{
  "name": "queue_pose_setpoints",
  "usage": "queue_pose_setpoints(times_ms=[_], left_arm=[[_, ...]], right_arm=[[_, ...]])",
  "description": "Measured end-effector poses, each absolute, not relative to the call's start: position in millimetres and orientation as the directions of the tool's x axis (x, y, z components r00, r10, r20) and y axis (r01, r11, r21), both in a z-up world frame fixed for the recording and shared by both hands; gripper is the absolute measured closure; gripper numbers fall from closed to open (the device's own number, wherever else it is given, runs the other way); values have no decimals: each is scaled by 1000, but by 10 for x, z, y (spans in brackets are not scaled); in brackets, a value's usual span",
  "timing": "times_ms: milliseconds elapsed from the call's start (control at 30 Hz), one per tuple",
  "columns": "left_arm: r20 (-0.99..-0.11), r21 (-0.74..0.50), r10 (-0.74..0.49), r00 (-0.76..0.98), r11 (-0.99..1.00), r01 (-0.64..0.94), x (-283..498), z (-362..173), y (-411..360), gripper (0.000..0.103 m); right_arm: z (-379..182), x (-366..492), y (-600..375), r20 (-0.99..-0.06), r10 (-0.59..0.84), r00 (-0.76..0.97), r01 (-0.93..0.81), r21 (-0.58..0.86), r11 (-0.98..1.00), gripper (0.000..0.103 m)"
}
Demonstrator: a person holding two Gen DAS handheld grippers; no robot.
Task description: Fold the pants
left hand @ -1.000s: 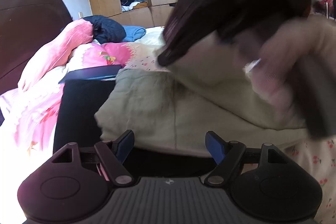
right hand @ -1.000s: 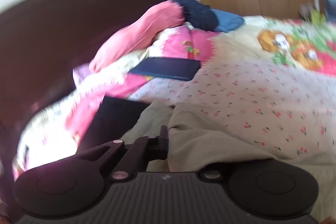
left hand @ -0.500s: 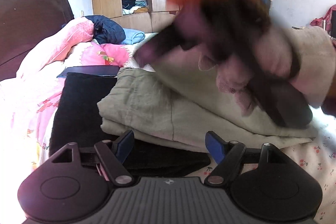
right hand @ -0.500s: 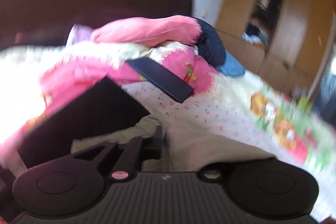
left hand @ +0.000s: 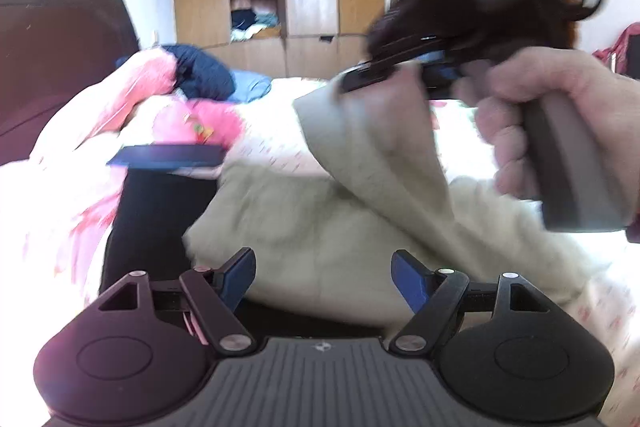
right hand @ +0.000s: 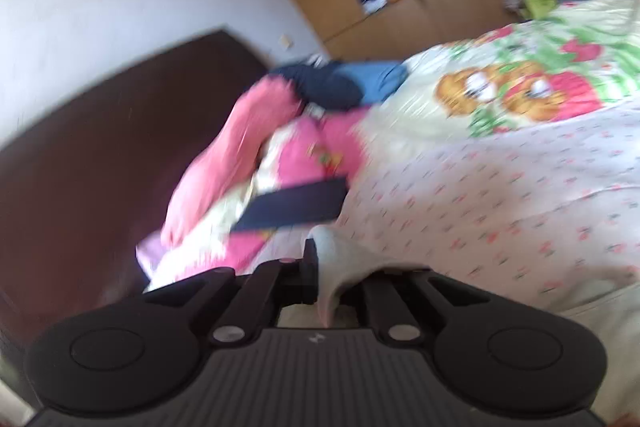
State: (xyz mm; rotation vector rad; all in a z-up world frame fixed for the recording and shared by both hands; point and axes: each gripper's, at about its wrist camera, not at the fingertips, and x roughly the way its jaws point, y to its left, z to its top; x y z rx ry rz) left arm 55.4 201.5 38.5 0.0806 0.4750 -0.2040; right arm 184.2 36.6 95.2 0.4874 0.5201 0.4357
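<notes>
While our left gripper (left hand: 323, 277) gaped wide at 6 o'clock, our right gripper (left hand: 384, 77) pinched the pale pants (left hand: 360, 219) at 1 o'clock.

We see the right gripper (right hand: 320, 277) clamped on a pale pants (right hand: 340, 263) fold. Just beyond the pants: dark tablet (right hand: 296, 205); farther, pink pillow (right hand: 232, 151).

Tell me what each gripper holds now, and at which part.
The right gripper is shut on the pale green pants, pinching a lifted edge of the cloth. The left gripper is open and holds nothing.
</notes>
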Motion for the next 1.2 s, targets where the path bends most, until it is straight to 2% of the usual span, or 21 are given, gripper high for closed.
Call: queue_pose_setpoints(times_ms=[100,200,333,433,467,567,667,767,800,833,867,933,1033,1100,1200], left_arm=[[-427,60,-218,878,962,268,635,477,1780,15],[-397,58,-281,874,942,330,671,529,1517,15],[-402,43,-354,844,914,404,673,494,1274,15],[-417,56,-375,828,899,435,632,447,1202,15],[-423,57,-377,824,896,440,601,438,1174,15],[-437,71,-358,826,901,428,560,423,1201,15],[-439,103,-295,849,922,374,459,422,1398,15],[-472,118,-216,855,945,304,416,382,1657,15],[-485,122,-189,854,952,280,399,366,1742,15],[-498,126,-166,851,957,260,377,349,1814,15],[-512,145,-139,848,959,245,358,323,1869,15],[-519,168,-101,849,962,217,315,259,1955,15],[-530,96,-125,839,974,206,307,225,2075,15],[-527,68,-132,840,978,196,308,216,2134,15],[-517,55,-136,845,980,191,294,206,2166,15]], right_arm=[[1225,1620,-315,-300,390,871,-180,544,819,102],[1538,1273,-1055,-251,206,946,-59,490,870,102],[1866,790,-1756,-209,-34,977,116,396,911,102],[1946,610,-1883,-200,-149,968,206,298,932,102],[1935,631,-1834,-212,-151,966,206,268,941,102],[1700,951,-1332,-339,-28,940,89,165,982,102],[1214,1318,-383,-454,91,886,-116,-29,993,102],[545,1476,707,-554,175,814,-365,-254,895,101],[362,1471,976,-567,178,804,-424,-338,840,100],[169,1452,1228,-590,156,792,-472,-430,770,90],[47,1424,1371,-608,153,779,-495,-446,746,87],[-17,1406,1421,-635,181,751,-512,-388,766,87],[50,1336,1344,-621,191,760,-502,-374,780,82],[185,1267,1191,-629,232,742,-501,-290,815,79],[372,1148,881,-597,310,740,-474,-137,870,70]])
